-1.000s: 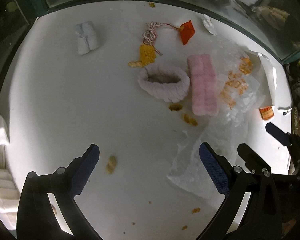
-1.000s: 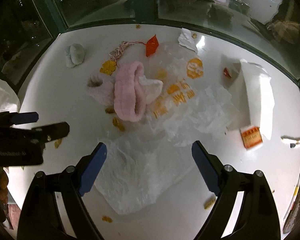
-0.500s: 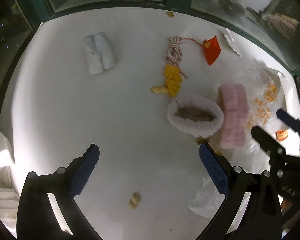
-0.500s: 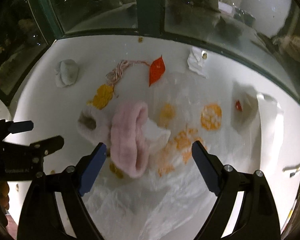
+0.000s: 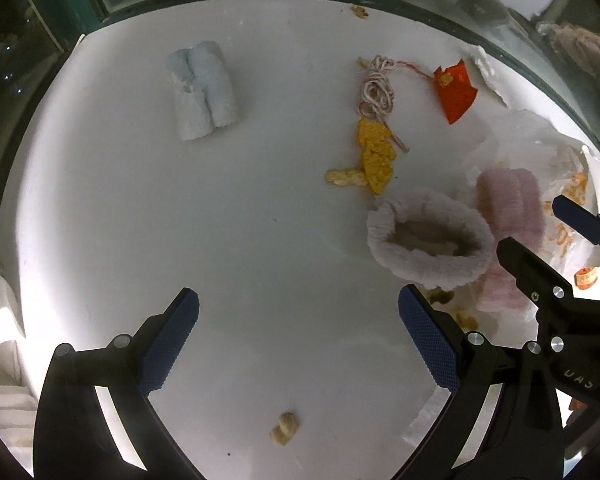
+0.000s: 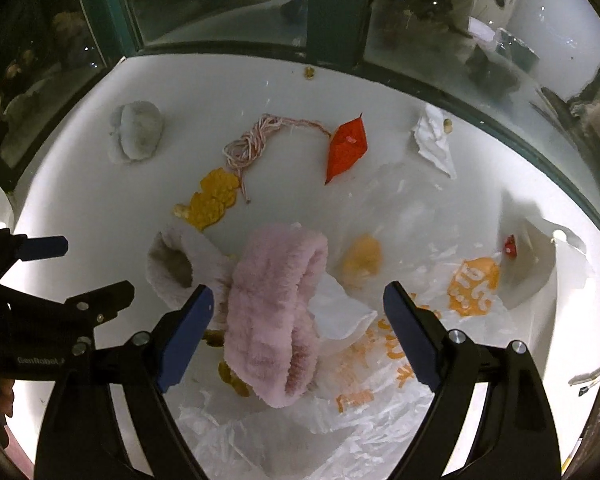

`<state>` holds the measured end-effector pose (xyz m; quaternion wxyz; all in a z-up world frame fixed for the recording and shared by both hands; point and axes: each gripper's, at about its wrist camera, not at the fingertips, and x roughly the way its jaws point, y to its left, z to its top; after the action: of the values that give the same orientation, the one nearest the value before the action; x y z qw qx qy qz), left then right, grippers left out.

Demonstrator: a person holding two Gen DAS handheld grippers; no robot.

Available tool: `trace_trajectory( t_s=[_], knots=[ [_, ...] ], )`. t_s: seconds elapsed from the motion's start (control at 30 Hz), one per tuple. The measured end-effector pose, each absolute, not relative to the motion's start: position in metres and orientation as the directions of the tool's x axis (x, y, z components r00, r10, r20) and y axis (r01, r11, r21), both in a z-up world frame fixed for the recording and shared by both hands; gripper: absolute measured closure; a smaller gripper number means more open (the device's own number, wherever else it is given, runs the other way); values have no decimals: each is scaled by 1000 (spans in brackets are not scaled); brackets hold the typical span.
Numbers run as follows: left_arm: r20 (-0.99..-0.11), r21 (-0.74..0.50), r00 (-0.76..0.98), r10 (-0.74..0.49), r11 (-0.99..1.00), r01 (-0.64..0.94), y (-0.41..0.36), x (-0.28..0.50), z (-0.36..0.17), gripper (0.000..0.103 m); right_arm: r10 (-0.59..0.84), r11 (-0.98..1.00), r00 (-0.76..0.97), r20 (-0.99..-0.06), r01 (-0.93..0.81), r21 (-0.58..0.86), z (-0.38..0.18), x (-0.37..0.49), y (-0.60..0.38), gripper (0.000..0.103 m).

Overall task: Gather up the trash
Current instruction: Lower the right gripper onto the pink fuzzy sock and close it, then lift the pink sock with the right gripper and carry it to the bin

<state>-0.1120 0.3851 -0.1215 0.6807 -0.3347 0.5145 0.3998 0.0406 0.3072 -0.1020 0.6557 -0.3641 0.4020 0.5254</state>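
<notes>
Trash lies on a white table (image 5: 148,208): orange peel (image 5: 374,148) (image 6: 214,198), peanut shells (image 5: 285,428), a red wrapper (image 5: 454,92) (image 6: 346,146), pink-white string (image 5: 376,90) (image 6: 252,142), crumpled tissue (image 6: 434,140). A thin plastic bag with orange print (image 6: 400,360) lies under a pink fuzzy sock (image 6: 278,312). My left gripper (image 5: 298,344) is open and empty over bare table. My right gripper (image 6: 298,332) is open, its jaws either side of the pink sock; it also shows in the left wrist view (image 5: 548,248).
A white fuzzy sock (image 5: 430,244) (image 6: 178,266) lies open beside the pink one. A pale blue rolled sock pair (image 5: 202,88) (image 6: 136,130) sits far left. Dark windows with green frames (image 6: 328,8) border the table's far edge. White cloth (image 5: 0,340) hangs at the left.
Both grippers moved forward over the table. The right one came in low over the pink sock and bag. The left one passed beyond a peanut shell. Both stayed open.
</notes>
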Motion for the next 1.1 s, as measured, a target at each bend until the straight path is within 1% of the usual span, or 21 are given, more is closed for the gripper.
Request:
trace_trajectory(
  t_s=[0.03,0.1,0.13,0.2,0.27,0.3,0.4,0.7,0.9,1.1],
  knots=[
    [-969,-41,147,200,457,-889,386,-112,-124,6,391,183,131,-911,-981,-62,-104,40,308,22],
    [-969,-47,152,196,456,-889,387,-113,-126,6,374,176,123,-919,-983,-60,-109,39,312,40],
    [-969,-48,152,196,455,-889,387,-112,-126,6,369,173,119,-922,-983,-58,-112,38,312,45],
    [-969,-46,150,196,456,-889,385,-111,-127,6,349,168,112,-930,-984,-56,-117,37,313,67],
    [-970,-47,150,193,455,-889,384,-110,-128,6,349,171,91,-933,-985,-32,-117,39,312,78],
    [-970,-49,151,193,454,-890,383,-110,-127,6,355,173,71,-932,-985,-9,-115,40,310,80],
    [-968,-54,158,193,455,-889,381,-110,-124,6,367,188,57,-928,-982,14,-109,42,304,82],
    [-961,-84,195,195,468,-880,359,-107,-98,6,417,238,-7,-909,-964,116,-74,49,269,83],
    [-955,-121,235,183,483,-867,329,-101,-78,6,415,239,-19,-910,-962,129,-53,43,238,83],
    [-949,-131,252,189,491,-861,293,-101,-60,6,430,203,-32,-902,-970,132,-30,40,202,83]
  ],
)
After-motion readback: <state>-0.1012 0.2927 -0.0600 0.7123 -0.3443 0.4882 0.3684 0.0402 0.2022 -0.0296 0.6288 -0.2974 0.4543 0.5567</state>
